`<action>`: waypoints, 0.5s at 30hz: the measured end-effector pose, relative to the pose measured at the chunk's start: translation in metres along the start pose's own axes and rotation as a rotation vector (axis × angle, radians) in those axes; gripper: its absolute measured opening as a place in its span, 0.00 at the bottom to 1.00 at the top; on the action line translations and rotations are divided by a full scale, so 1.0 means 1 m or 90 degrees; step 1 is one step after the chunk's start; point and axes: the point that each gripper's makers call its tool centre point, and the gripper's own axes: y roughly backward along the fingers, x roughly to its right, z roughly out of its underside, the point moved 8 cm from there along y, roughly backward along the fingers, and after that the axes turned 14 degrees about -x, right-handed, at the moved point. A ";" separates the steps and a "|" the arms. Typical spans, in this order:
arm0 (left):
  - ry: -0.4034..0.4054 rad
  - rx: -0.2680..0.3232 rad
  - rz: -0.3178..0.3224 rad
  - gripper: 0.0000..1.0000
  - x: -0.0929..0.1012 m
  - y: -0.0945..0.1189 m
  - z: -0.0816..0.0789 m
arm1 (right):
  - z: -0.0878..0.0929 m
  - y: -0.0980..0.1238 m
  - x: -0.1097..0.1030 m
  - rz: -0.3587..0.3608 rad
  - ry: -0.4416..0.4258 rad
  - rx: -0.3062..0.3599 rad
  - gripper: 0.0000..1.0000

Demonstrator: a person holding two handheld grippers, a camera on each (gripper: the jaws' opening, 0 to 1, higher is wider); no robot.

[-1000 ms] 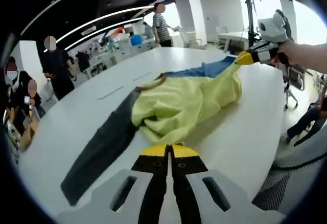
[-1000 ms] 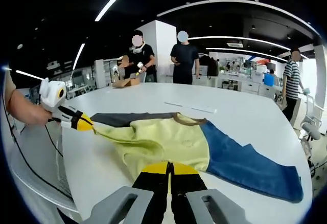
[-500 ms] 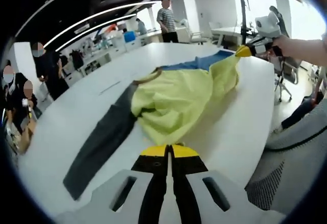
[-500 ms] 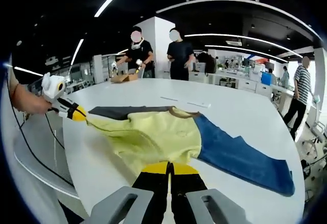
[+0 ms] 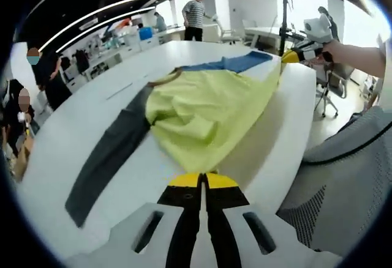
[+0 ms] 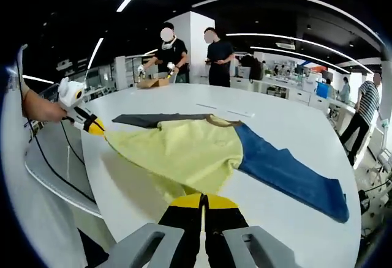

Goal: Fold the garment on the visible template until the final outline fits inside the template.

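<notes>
The yellow shirt (image 5: 202,112) with one gray sleeve (image 5: 107,155) and one blue sleeve (image 6: 288,173) lies on the white table (image 6: 275,127). Both tongs, left (image 5: 202,182) and right (image 6: 202,202), are pinched shut on its bottom edge, lifting it. Next, I think, carry that edge over toward the collar to fold it.

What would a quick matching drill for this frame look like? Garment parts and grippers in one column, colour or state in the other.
Column 1:
1. garment body
2. sleeve on the right hand-held gripper's side
3. sleeve on the left hand-held gripper's side
4. left hand-held gripper

Column 2:
A. dark grey, flat on the table
B. yellow, hem edge lifted off the table
C. shut on the garment hem
D. blue, flat on the table

Pairs: 1-B, 2-D, 3-A, 4-C. The right hand-held gripper is likewise shut on the hem.
</notes>
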 end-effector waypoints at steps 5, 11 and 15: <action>-0.003 -0.014 0.012 0.00 0.002 0.004 0.005 | 0.005 0.005 -0.007 -0.015 0.004 -0.008 0.00; -0.016 -0.043 0.035 0.00 0.007 0.001 0.017 | 0.021 0.005 -0.019 -0.040 0.019 -0.047 0.00; -0.012 -0.059 0.052 0.00 0.005 -0.003 0.026 | 0.032 0.005 -0.025 -0.057 0.016 -0.072 0.00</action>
